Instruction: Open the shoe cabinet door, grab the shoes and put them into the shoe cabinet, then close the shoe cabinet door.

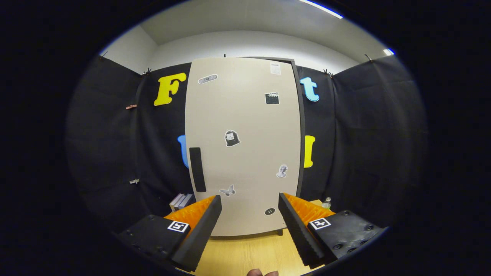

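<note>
Fingertips (262, 273) of a person's hand show nearest, low between the jaws of the gripper (249, 201), which stand wide apart and hold nothing above the wooden table (245, 253). Left to right beyond them: some books (182, 201), then the shoe cabinet (245, 126) with its pale, sticker-dotted door (249, 172) closed flat, then a small bottle (326, 202). A dark vertical handle (197, 169) sits near the door's left edge. Shut like this, the cabinet would suit the task's opening or its finish. Any pull on the door would go best squarely on that handle.
</note>
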Action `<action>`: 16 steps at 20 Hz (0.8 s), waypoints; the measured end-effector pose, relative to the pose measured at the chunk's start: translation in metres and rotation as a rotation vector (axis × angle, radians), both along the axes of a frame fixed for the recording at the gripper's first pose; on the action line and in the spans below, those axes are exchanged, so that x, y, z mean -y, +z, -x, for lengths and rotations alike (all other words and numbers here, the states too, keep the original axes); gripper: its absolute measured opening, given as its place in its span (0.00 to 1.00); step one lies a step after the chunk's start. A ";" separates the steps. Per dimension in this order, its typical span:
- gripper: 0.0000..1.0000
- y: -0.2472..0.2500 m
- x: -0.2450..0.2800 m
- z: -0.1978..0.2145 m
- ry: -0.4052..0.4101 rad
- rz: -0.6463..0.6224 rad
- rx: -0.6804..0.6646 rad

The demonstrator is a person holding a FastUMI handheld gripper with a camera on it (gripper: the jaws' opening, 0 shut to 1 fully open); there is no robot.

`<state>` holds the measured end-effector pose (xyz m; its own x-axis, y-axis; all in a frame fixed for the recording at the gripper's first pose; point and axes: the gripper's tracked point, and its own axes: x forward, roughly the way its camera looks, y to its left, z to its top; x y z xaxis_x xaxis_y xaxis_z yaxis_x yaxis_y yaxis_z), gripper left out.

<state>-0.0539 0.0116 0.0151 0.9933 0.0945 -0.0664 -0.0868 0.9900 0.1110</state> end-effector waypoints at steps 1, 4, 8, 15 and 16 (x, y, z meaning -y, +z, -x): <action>0.97 0.001 0.001 -0.001 0.000 0.000 0.001; 0.98 0.001 0.000 0.000 0.001 -0.005 0.000; 0.98 0.000 -0.001 0.002 0.004 -0.004 0.001; 0.98 0.001 0.003 0.003 0.001 -0.018 0.001; 0.98 0.001 0.004 0.003 0.000 -0.019 0.000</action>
<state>-0.0569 0.0075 0.0162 0.9933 0.0956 -0.0645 -0.0867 0.9877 0.1298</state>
